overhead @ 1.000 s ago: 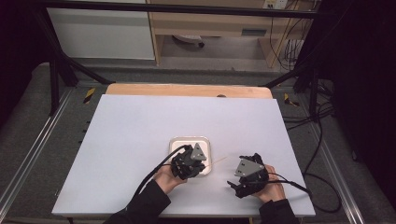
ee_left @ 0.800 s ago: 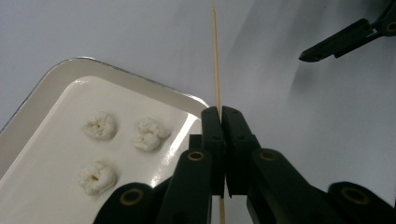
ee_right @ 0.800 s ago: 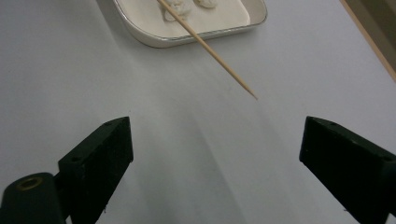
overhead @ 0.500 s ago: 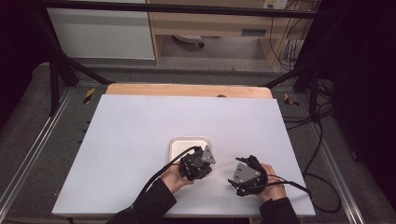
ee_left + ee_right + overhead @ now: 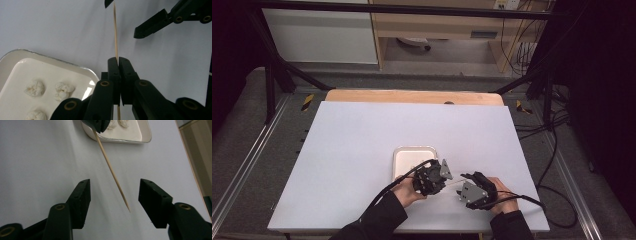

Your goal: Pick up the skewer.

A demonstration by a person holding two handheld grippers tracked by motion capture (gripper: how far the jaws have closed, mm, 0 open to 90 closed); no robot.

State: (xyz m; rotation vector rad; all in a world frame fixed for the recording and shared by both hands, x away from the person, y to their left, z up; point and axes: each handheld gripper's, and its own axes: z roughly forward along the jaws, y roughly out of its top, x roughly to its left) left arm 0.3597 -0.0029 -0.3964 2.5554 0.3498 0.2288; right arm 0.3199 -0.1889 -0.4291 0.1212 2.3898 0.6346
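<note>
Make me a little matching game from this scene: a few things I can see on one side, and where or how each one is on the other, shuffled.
Things:
1. wooden skewer
2. left gripper
3. right gripper
4. white lumps

States:
A. lying in the white tray
B. jaws apart, with the skewer's pointed end between them but not touching
C. shut on the skewer
D. thin and pale, reaching from one gripper toward the other

Pairs: 1-D, 2-C, 3-B, 4-A

The right gripper's jaws have just been closing around the skewer's tip.
</note>
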